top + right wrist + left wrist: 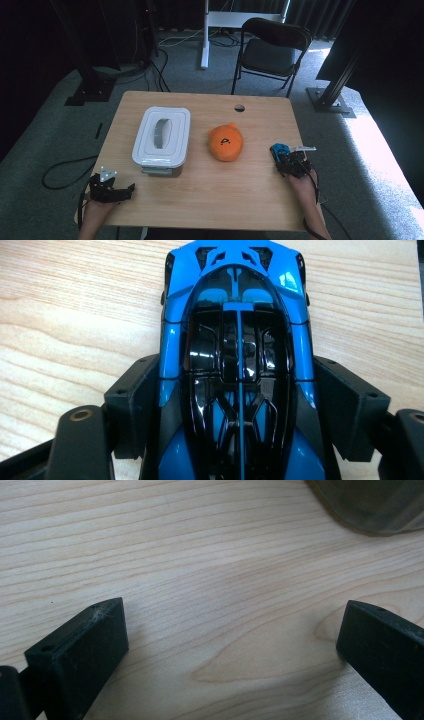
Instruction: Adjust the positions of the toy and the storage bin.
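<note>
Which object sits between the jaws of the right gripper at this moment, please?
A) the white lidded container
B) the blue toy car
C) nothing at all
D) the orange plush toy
B: in the right gripper view the blue toy car lies lengthwise between the two black jaws of the right gripper, which flank its sides on the wooden table.

We see the table (200,200) w/ an orange plush (226,142) mid-top. Left of the plush: a white lidded box (161,140). Right of it, near the edge: right gripper (282,156) at a blue toy car (279,149). Far left, nearer us: left gripper (131,189), on bare wood.
</note>
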The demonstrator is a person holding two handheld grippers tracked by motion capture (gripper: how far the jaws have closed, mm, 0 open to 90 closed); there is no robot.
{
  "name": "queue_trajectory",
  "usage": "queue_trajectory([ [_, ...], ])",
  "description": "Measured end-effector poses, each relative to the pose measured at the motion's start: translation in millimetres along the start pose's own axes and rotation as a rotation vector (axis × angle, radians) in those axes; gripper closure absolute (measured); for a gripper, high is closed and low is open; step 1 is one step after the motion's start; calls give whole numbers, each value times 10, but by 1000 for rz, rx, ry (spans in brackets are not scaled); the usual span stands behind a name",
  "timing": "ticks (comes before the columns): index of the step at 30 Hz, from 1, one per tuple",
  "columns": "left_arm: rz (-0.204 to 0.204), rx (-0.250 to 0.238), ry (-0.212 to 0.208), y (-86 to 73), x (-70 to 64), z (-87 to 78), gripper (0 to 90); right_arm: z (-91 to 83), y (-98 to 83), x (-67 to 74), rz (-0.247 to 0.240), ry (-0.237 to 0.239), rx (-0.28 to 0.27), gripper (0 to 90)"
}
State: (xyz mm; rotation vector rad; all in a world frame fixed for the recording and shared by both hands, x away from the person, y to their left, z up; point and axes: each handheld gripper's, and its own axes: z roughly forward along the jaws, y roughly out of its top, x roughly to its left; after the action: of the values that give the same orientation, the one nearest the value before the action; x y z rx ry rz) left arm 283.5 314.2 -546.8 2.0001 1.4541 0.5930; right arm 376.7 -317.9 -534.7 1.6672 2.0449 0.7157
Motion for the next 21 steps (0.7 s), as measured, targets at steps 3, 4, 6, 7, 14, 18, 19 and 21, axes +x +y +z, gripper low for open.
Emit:
queue_trajectory([
  [3,0,0,0,0,-1,0,5,15,22,-23,-27,18,2,253],
  [4,0,0,0,0,0,0,5,15,25,-29,-32,22,5,253],
  [6,0,0,0,0,0,0,5,14,31,-26,-27,20,10,252],
  [7,0,0,0,0,0,0,5,12,30,-13,-28,11,8,252],
  [14,0,0,0,0,0,0,5,-38,70,38,-23,-8,2,252],
  [18,-1,0,0,0,0,0,5,-120,66,9,-32,-9,6,252],
  [19,0,0,0,0,0,0,5,-158,58,-6,-29,-12,-3,252],
  [21,0,0,0,0,0,0,5,-245,43,-33,-22,-12,-17,252],
])
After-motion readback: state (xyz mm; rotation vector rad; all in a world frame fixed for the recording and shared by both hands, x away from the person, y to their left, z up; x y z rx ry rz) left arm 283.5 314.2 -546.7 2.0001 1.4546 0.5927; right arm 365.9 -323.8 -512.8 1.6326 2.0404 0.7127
